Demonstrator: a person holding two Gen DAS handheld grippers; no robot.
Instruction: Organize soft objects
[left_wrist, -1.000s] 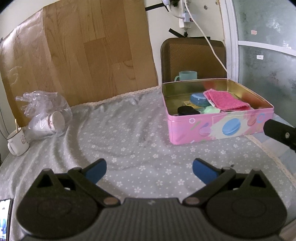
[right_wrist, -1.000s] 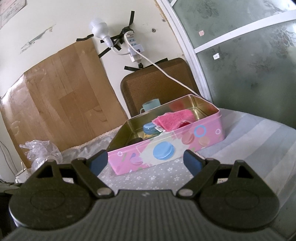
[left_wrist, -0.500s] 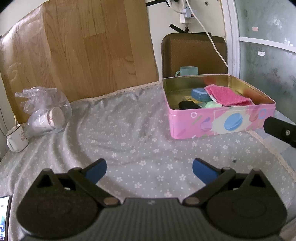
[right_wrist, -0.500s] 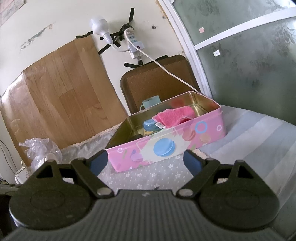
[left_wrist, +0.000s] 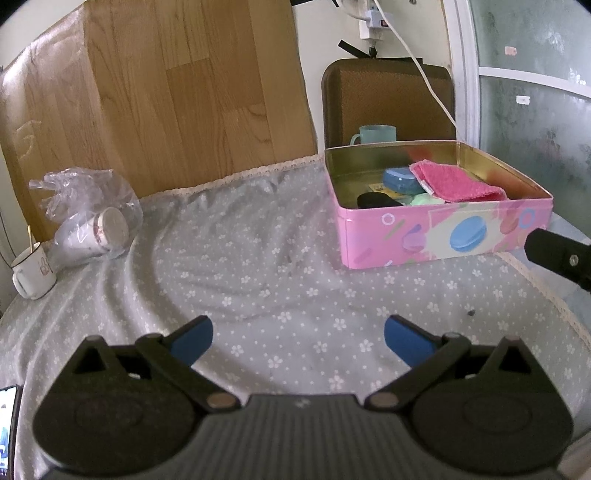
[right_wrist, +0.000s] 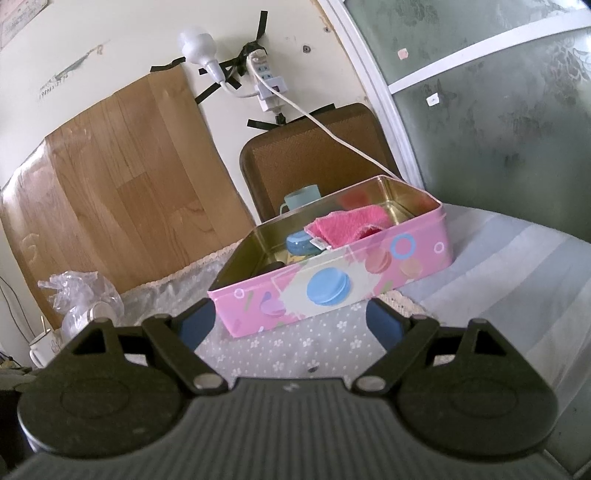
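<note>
- plainly, the left claw (left_wrist: 297, 338) is spread wide, its two blue fingertips (left_wrist: 192, 339) well apart with nothing between them; it touches nothing and hangs over the flower-print cloth (left_wrist: 236, 266) that covers the bench.
- the right claw (right_wrist: 290, 323) is spread just as wide and holds nothing; its blue fingertips (right_wrist: 382, 325) frame the near wall of the pink tin (right_wrist: 332, 284), which sits just ahead of them, apart from both.
- in the left wrist view a black part of the right claw pokes in at the right edge, beside the pink tin's (left_wrist: 443, 236) near right corner; whether it touches the tin cannot be told.
- both claws point forward and level, low above the bench, the left one well back from the tin, the right one close to it.
- the tin is open, lidless, gold inside, printed with macarons outside, and stands on the cloth at the far right of the bench.
- inside it lies a folded pink towel (left_wrist: 454, 182) against the right side, partly over a blue round case (left_wrist: 400, 181); a pale green soft piece (left_wrist: 424, 201) and a black item (left_wrist: 376, 201) lie near the front wall.
- from the right wrist view the pink towel (right_wrist: 347, 225) rises a little above the tin's rim.
- a teal mug (left_wrist: 375, 134) stands behind the tin, before a brown chair back (left_wrist: 388, 96).
- at far left lie a clear plastic bag (left_wrist: 85, 206) with a paper cup (left_wrist: 99, 232) in it and a white mug (left_wrist: 33, 271).
</note>
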